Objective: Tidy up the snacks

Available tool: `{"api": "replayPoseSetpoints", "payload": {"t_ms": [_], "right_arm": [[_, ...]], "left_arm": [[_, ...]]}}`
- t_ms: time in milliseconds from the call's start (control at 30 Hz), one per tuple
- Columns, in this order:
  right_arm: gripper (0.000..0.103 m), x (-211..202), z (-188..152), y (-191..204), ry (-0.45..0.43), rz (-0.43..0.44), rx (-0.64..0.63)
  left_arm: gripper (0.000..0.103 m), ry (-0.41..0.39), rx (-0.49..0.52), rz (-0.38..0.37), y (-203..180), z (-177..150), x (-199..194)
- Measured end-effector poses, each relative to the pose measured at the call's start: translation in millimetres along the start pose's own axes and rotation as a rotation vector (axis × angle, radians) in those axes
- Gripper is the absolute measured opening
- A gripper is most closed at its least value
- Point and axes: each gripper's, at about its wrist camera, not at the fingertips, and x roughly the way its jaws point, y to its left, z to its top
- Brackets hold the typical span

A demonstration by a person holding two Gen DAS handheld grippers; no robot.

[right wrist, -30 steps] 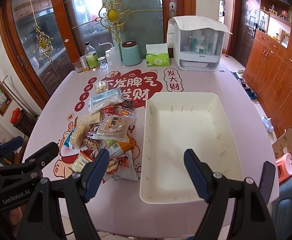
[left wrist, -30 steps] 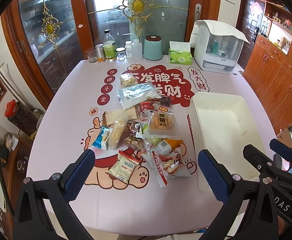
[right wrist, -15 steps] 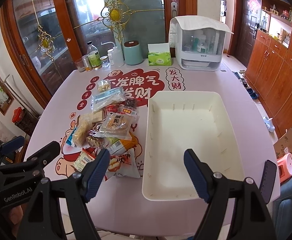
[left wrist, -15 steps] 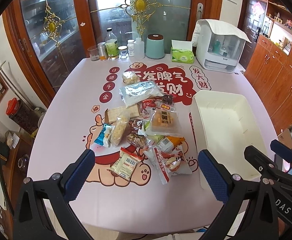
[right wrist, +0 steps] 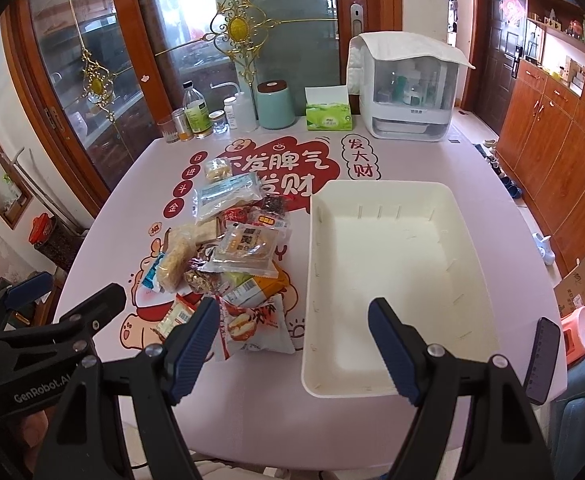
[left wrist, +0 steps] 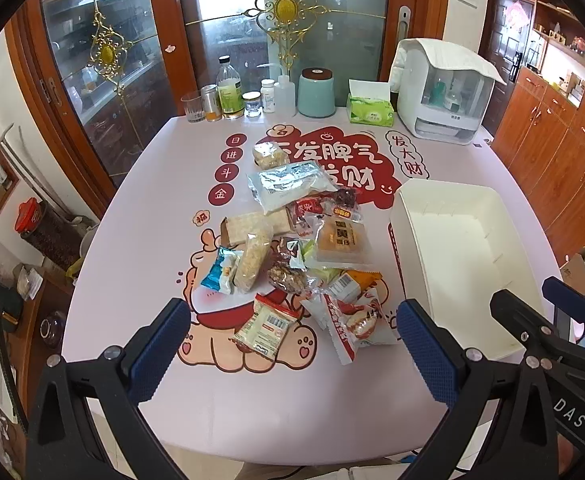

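White bin (right wrist: 392, 264): being left empty, at 3 o'clock of snack pile (left wrist: 292, 248).
Jaws: left gripper (left wrist: 292, 344) and right gripper (right wrist: 292, 344) being held apart, nothing gripped.
Next: first packet being awaited.

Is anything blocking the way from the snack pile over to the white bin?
Nothing visible does. The snack pile lies right beside the empty white bin, with only bare tablecloth between them. Only the bin's raised wall has to be cleared.

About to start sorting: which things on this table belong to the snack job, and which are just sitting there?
Job: snack packets; white bin, still without snacks.
Lying about: bottles and jars, teal canister, tissue box, white appliance.
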Motion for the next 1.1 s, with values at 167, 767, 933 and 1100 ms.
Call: {"api": "replayPoseSetpoints", "payload": {"t_ms": [167, 767, 933, 1100], "right_arm": [[0.078, -1, 5, 14, -0.016, 0.004, 0.003], [0.078, 76, 57, 68, 0.058, -0.022, 0.072], [0.078, 137, 69, 73, 0.172, -0.021, 0.074], [0.078, 194, 75, 76, 0.274, -0.009, 0.065]], "left_arm": [[0.102, -0.057, -0.034, 0.006, 36, 15, -5], [0.102, 0.01, -0.05, -0.046, 170, 69, 80], [0.102, 0.113, -0.002, -0.107, 154, 63, 139], [0.102, 0.225, 0.065, -0.18, 118, 55, 194]]}}
